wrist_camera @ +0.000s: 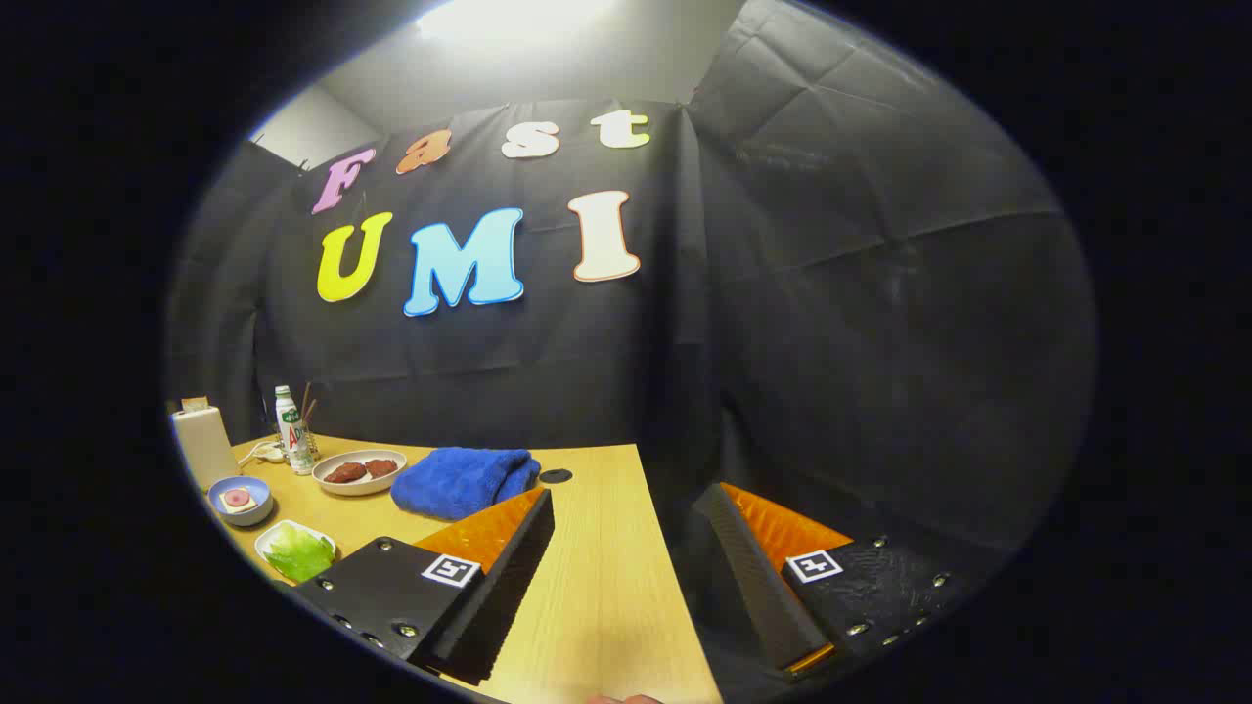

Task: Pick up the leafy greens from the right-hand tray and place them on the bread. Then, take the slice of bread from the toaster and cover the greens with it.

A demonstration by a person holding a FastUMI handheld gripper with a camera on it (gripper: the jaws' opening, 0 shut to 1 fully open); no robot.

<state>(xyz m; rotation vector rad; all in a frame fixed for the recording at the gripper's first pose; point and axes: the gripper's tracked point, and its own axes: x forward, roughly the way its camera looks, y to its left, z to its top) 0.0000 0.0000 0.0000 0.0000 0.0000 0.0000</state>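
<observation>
In the gripper view, the gripper is held level above the wooden table, its fingers spread wide with nothing between them. The table ends at the black cloth wall. The leafy greens lie in a white tray just beside the left finger; the bread sits beyond them, the toaster farther back.
</observation>
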